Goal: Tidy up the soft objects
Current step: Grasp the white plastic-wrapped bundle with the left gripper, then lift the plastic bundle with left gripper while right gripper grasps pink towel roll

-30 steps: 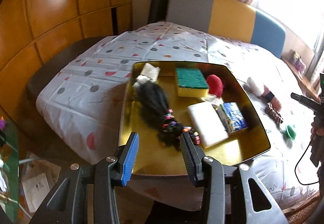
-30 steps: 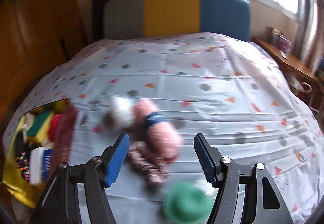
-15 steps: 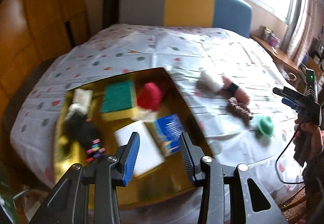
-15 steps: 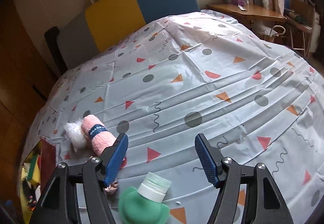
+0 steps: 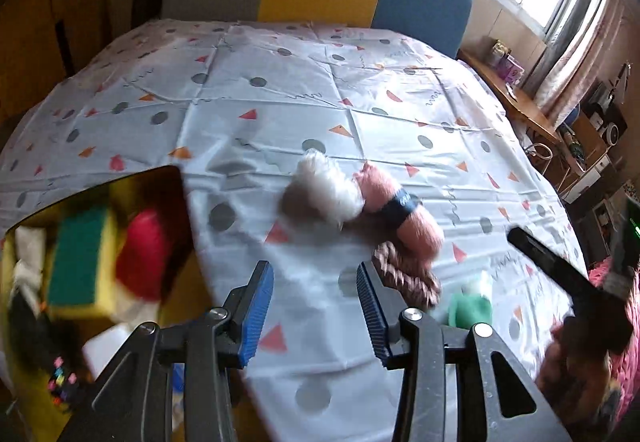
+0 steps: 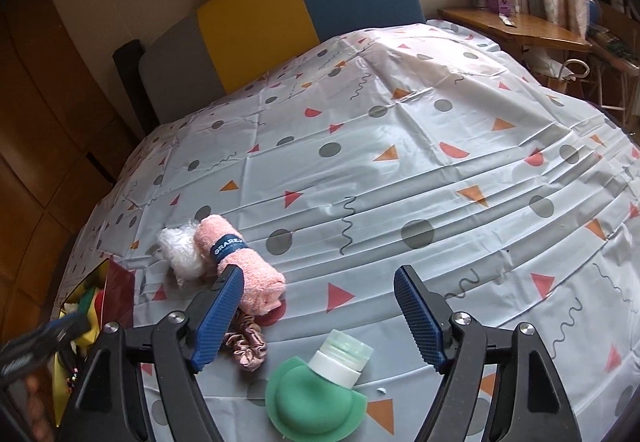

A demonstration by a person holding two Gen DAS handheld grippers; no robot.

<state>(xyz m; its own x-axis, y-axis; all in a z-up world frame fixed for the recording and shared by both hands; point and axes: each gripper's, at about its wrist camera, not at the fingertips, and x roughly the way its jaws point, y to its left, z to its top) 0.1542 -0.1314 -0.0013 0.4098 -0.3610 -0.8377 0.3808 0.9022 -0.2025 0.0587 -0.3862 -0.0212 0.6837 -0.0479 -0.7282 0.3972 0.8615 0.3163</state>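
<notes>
Both grippers tilt down over the patterned tablecloth, jaws widening, with only cloth between the pads. The left gripper hangs beside the gold tray's corner; the right gripper hangs just above the green squeeze bottle. Near its left finger lie the pink rolled towel, a white fluffy ball touching it, and a satin scrunchie — all outside the tray. Beyond them the cloth lies bare to the headboard. The tray holds a green-and-yellow sponge and a red soft item — both blurred.
</notes>
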